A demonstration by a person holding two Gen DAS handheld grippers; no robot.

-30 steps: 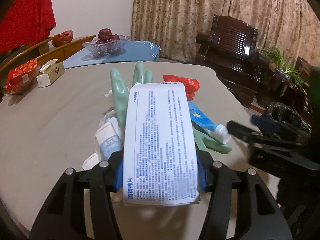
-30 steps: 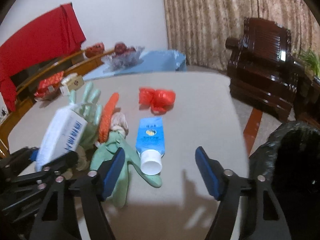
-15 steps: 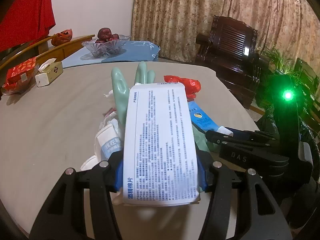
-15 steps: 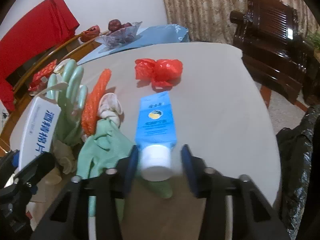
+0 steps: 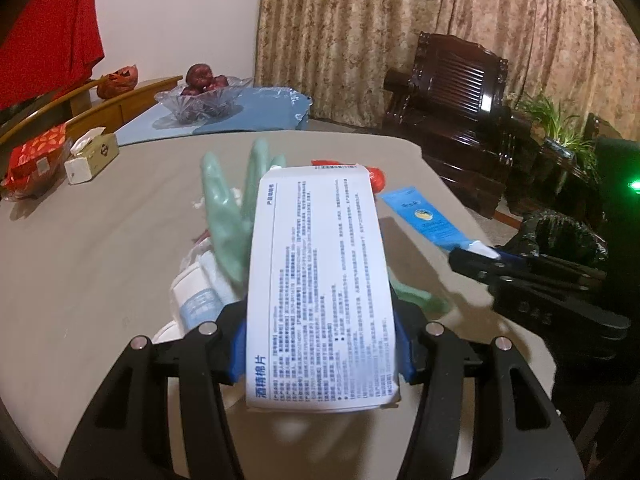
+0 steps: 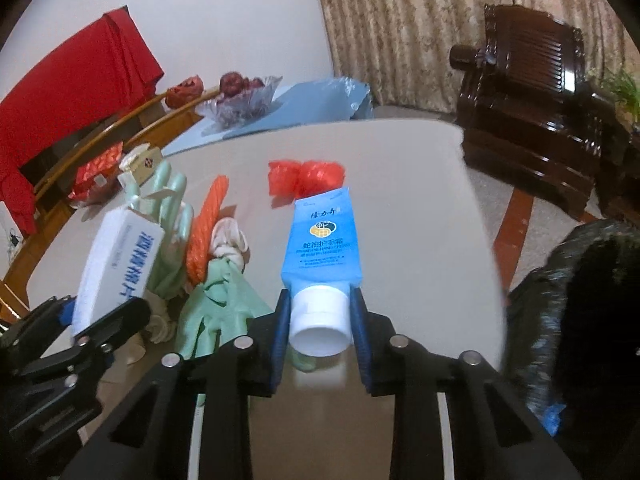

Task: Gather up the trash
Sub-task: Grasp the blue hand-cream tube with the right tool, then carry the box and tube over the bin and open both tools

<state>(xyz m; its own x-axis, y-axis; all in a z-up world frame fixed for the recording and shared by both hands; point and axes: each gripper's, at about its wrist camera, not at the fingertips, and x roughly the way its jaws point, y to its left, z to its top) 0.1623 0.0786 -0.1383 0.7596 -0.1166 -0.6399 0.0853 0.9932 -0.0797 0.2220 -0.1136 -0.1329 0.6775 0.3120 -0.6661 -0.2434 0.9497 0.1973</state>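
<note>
My left gripper (image 5: 320,344) is shut on a white box with blue print (image 5: 320,280), held above the table; the box also shows in the right wrist view (image 6: 116,264). My right gripper (image 6: 320,320) is shut on the white cap of a blue hand-cream tube (image 6: 322,240), lifted off the table; the tube also shows in the left wrist view (image 5: 428,220). On the table lie green rubber gloves (image 6: 216,308), an orange strip (image 6: 206,228), a red plastic bag (image 6: 304,178) and white crumpled bits (image 6: 230,240).
A black-lined trash bin (image 6: 580,300) stands off the table's right edge. A tissue box (image 5: 90,156), a red packet (image 5: 36,152) and a glass fruit bowl (image 5: 200,96) sit at the far left. A dark wooden chair (image 5: 460,92) stands behind.
My right gripper moved in on the blue tube, closed on its cap and lifted it off the table. My left gripper keeps holding the white box.
</note>
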